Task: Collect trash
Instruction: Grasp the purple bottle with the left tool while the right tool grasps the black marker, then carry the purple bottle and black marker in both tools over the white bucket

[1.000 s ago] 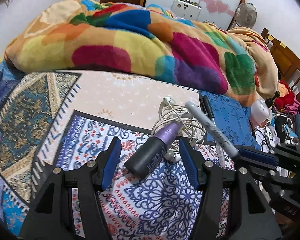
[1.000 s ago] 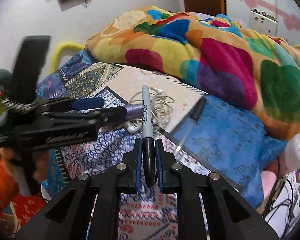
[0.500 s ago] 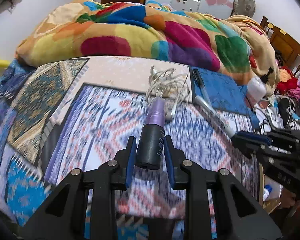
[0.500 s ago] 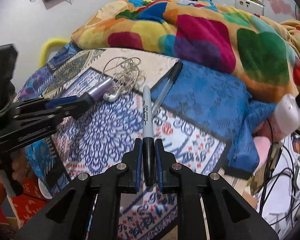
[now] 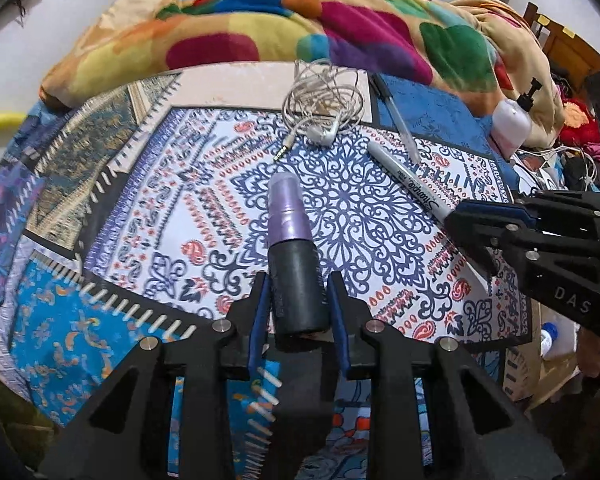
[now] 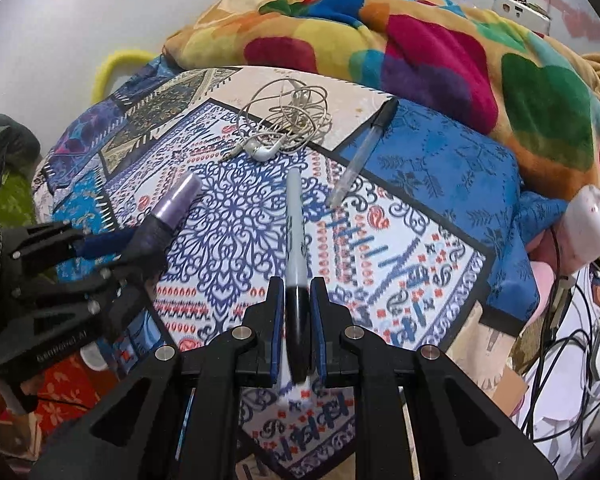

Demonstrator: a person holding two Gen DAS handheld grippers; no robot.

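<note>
My left gripper (image 5: 298, 300) is shut on a black spray bottle with a purple cap (image 5: 290, 236), held above the patterned bedspread (image 5: 352, 208); the same bottle (image 6: 168, 216) shows at the left of the right wrist view. My right gripper (image 6: 296, 308) is shut on the black end of a grey marker (image 6: 294, 224), which points forward over the bed; the marker (image 5: 404, 178) also shows in the left wrist view. Tangled white earphones (image 5: 324, 104) and a clear ballpoint pen (image 6: 360, 160) lie on the bedspread beyond both grippers.
A multicoloured blanket (image 5: 300, 28) is heaped along the far side of the bed. A white pump bottle (image 5: 512, 120) and loose cables (image 6: 572, 320) sit off the right edge. A yellow curved bar (image 6: 116, 64) stands at the far left.
The left gripper closed on the spray bottle and lifted it back toward the bed's near edge, away from the earphones. The right gripper drew back a little with the marker.
</note>
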